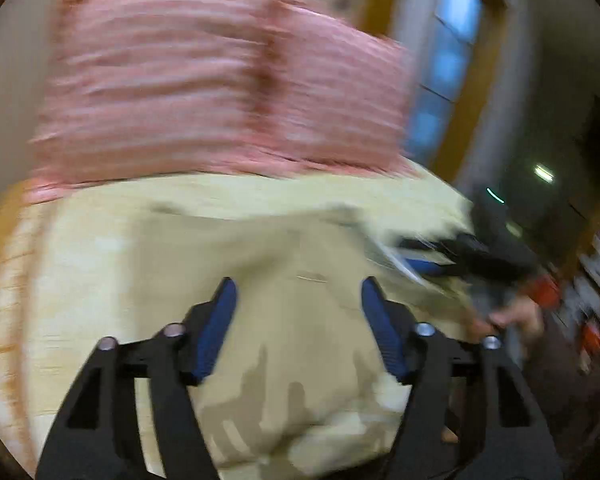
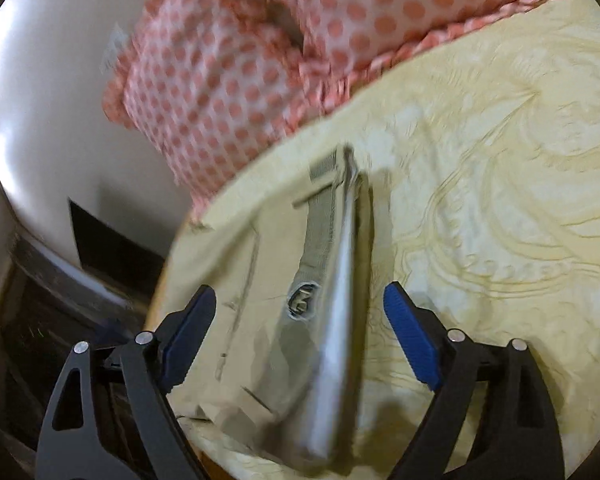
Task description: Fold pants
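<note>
The khaki pants [image 1: 292, 320] lie on a pale yellow bedsheet [image 1: 80, 272]. My left gripper [image 1: 298, 304] hovers over them, open, with nothing between its blue pads. In the right wrist view the pants [image 2: 260, 320] show their waistband with a button [image 2: 302, 300] and a raised folded edge. My right gripper [image 2: 300, 312] is open, its fingers either side of that waistband edge. The right gripper also shows in the left wrist view [image 1: 440, 256] at the pants' right edge, blurred.
Pink dotted pillows [image 2: 260, 60] lie at the head of the bed [image 1: 220, 80]. A white wall [image 2: 52, 100] and the dark floor lie left of the bed edge. A window [image 1: 448, 60] and a cluttered room lie to the right. The yellow sheet [image 2: 500, 200] is wrinkled.
</note>
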Action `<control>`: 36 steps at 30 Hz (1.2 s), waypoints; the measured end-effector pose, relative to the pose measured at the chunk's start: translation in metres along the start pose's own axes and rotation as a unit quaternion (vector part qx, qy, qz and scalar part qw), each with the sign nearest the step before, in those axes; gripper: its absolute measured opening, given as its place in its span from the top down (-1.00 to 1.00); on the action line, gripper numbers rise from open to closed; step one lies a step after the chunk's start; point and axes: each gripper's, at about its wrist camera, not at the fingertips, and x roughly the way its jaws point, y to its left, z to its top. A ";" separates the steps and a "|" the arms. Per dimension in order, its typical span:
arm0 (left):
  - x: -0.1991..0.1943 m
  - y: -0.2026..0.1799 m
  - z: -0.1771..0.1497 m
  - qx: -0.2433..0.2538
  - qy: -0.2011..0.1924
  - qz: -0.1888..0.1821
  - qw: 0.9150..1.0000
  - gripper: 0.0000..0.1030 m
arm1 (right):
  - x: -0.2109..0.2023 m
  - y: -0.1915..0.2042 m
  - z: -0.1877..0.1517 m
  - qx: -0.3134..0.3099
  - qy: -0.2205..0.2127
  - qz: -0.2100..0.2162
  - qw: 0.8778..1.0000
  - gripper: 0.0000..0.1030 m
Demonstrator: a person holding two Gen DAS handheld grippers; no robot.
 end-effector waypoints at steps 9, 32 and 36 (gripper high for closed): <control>0.065 0.115 -0.020 -0.127 0.128 -0.030 0.983 -0.21 | 0.027 0.017 0.001 -0.075 0.031 -0.038 0.996 0.07; 0.135 0.117 0.064 -0.080 0.054 0.121 0.988 0.46 | 0.034 0.018 0.093 -0.112 -0.047 -0.149 0.981 0.39; 0.091 0.090 0.050 -0.080 0.013 0.053 0.995 0.14 | 0.017 0.047 0.064 -0.168 -0.053 -0.101 0.979 0.03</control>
